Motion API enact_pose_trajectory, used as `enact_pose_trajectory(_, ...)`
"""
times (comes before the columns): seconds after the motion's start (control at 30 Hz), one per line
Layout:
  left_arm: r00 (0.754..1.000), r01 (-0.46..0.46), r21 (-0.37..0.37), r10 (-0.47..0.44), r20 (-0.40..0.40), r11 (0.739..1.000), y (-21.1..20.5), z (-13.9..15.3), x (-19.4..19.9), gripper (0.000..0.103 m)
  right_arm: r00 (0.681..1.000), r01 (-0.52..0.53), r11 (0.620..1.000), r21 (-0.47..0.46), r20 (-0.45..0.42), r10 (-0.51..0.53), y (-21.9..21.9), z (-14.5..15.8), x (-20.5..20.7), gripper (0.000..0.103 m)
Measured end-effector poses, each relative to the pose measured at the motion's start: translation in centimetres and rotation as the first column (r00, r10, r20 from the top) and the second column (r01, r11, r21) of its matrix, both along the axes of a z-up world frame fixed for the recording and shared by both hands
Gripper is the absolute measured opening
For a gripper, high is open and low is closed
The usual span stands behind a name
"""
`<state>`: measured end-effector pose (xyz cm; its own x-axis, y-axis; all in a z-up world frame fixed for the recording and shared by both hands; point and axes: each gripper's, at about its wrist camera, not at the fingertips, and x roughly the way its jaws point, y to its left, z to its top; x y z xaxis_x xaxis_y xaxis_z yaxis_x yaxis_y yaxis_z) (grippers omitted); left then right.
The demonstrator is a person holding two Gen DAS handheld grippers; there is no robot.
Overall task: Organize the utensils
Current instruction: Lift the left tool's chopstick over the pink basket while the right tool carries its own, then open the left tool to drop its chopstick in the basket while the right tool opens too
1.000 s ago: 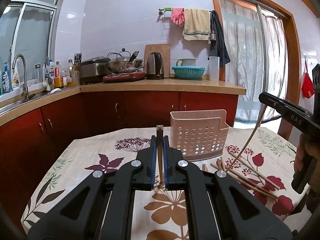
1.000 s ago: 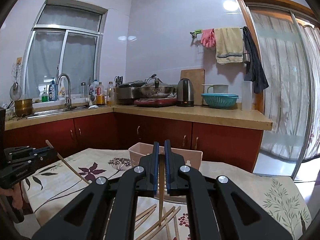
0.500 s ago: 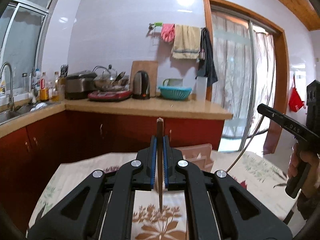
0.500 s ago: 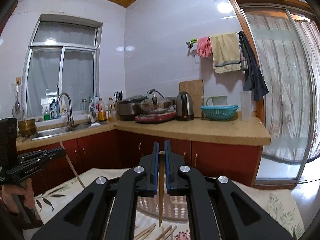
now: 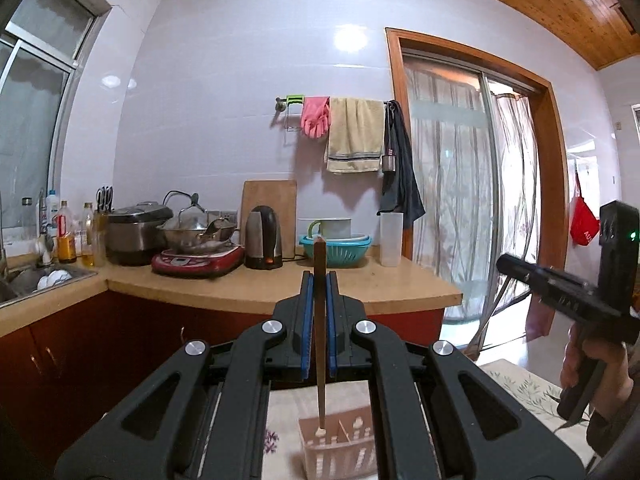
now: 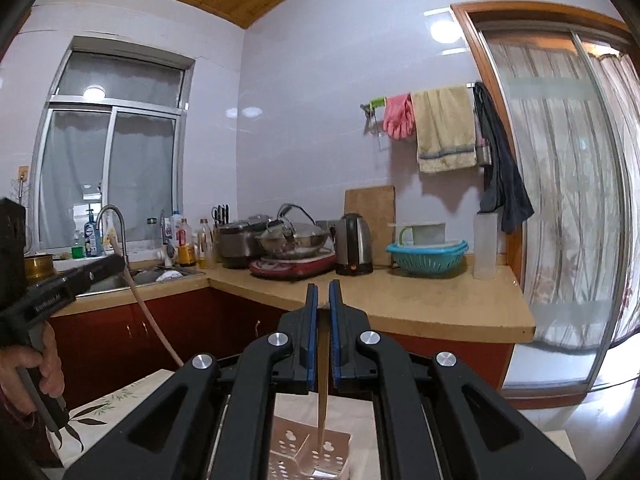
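Note:
My left gripper (image 5: pixel 319 280) is shut on a dark brown chopstick (image 5: pixel 320 360) that stands upright, its lower tip hanging just over the pink perforated basket (image 5: pixel 340 450). My right gripper (image 6: pixel 323 290) is shut on a paler chopstick (image 6: pixel 322 400), also upright, whose tip hangs over the same basket (image 6: pixel 334 454). Each gripper shows in the other's view: the right gripper (image 5: pixel 560 294) at the right edge in a hand, the left gripper (image 6: pixel 76 284) at the left edge with its chopstick (image 6: pixel 148 316) slanting down. The basket stands on the floral tablecloth (image 5: pixel 520 384).
Behind the table runs an L-shaped wooden counter (image 5: pixel 256 292) with a kettle (image 5: pixel 264 238), a cooker with a pan (image 5: pixel 198 258), a teal colander (image 5: pixel 334 250) and a sink (image 6: pixel 132 276). A curtained sliding door (image 5: pixel 476 200) is on the right.
Both grippers have risen with their chopsticks. The loose chopsticks on the table have dropped out of view and the basket now sits at the bottom edge, under the tips.

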<state>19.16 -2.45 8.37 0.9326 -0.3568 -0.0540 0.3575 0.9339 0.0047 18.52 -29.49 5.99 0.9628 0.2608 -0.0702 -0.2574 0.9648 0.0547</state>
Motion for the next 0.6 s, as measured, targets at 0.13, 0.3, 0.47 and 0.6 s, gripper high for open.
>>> enact_pose_trajectory(0.13,0.999,0.006,0.011,-0.006,-0.036,1.000,-1.3,-2.1,2.0,0.007,0.997,-0.013,1.000,0.008,-0.079,0.014,0.1,-2.5,2.9,0.006)
enact_pose_trajectory(0.3,0.995,-0.004,0.059,0.010,-0.096,0.998,-2.6,-5.8,4.2,0.007,0.985,-0.024,0.999,0.025,-0.172,0.028,0.2,-5.8,5.8,0.006)
enact_pose_trajectory(0.47,0.987,0.003,0.078,0.009,-0.159,0.997,-3.0,-8.2,5.9,0.007,0.972,-0.031,0.999,0.030,-0.234,0.037,0.6,-8.1,7.3,0.006)
enact_pose_trajectory(0.6,0.981,0.001,0.076,0.013,-0.193,0.997,-2.8,-9.2,6.3,0.018,0.968,-0.024,0.999,0.038,-0.247,0.032,0.4,-8.4,7.6,0.013)
